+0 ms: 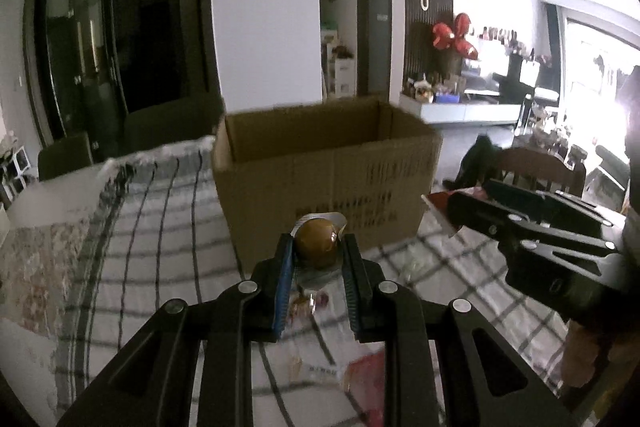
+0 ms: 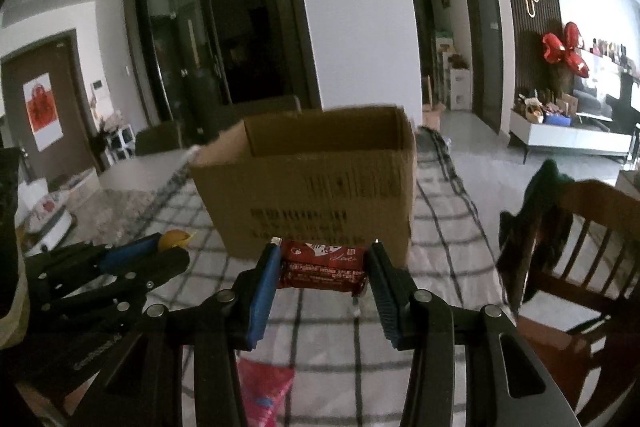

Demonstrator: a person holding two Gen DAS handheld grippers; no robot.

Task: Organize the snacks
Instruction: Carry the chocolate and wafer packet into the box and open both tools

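Cardboard fills the middle of my left wrist view: an open box [image 1: 326,171] stands on the checked cloth [image 1: 160,227] over the desk, its top open and printed marks on its near wall. Just below it, at lower centre of the frame, my left tool [image 1: 316,253] is clamped on a round golden-brown snack [image 1: 316,241] in clear wrap, one finger on each side, held up above the cloth. Under the fingers, more small wrapped snacks [image 1: 312,301] lie on the cloth, and a red pack [image 1: 366,379] shows at the bottom edge. At the right edge my right tool [image 1: 452,215] reaches in with something red in its tip.

From the right wrist, the box [image 2: 312,179] again sits at centre, close ahead. My right tool [image 2: 323,267] grips a red bar [image 2: 322,265] crosswise by its two ends, in front of the box's near wall. A pink pack [image 2: 262,387] lies on the cloth [image 2: 440,227] at the bottom of the frame. At lower left my left tool [image 2: 170,247] shows side on, the yellowish snack [image 2: 174,239] at its tip. A wooden chair [image 2: 568,251] stands at the right.
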